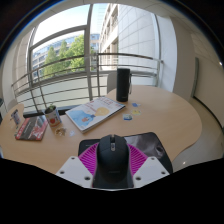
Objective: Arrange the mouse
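Observation:
A black computer mouse [112, 158] sits between my gripper's [112, 172] fingers, its front pointing away from me. The magenta pads [90, 158] press against both of its sides with no gap showing, so the gripper is shut on the mouse. Just beyond and beneath the mouse lies a dark mouse mat [150, 143] on the round wooden table [170, 115]. The rear of the mouse is hidden below the fingers.
An open magazine [95, 112] lies ahead of the mat. To its left stand a drink can [53, 118] and a flat red packet [30, 128]. A black cylinder [123, 84] stands at the table's far edge before the window railing.

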Tool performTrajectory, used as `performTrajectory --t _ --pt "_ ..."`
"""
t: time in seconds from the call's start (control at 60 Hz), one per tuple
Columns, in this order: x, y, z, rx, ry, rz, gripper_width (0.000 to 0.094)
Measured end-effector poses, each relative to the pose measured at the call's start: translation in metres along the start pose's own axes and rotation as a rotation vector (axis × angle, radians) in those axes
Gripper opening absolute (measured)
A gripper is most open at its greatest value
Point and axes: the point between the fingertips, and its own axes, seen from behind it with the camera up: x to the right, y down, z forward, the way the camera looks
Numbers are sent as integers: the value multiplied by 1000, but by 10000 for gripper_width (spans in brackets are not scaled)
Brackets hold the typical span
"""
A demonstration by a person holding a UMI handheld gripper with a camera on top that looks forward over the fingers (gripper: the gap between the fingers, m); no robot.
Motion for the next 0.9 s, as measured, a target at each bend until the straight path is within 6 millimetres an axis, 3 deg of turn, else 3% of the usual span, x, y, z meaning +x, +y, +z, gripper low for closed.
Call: performTrajectory --t 0.083,0.117,0.283,0.333,0.4,0.433,0.567,0.75,0.9 --pt "14 15 10 -53 14 -10 423" --pt "23 40 23 -68 14 -15 431" --pt "24 68 32 -140 -28 -14 545" --pt "23 67 28 -139 -32 -16 635" --pt "22 60 17 -125 -33 -38 857" --pt "21 57 10 -115 -31 -49 833" --pt "17 39 -37 -73 -17 -71 844" --pt "13 19 -131 0 13 -90 844" --pt "6 20 -210 42 24 -110 845"
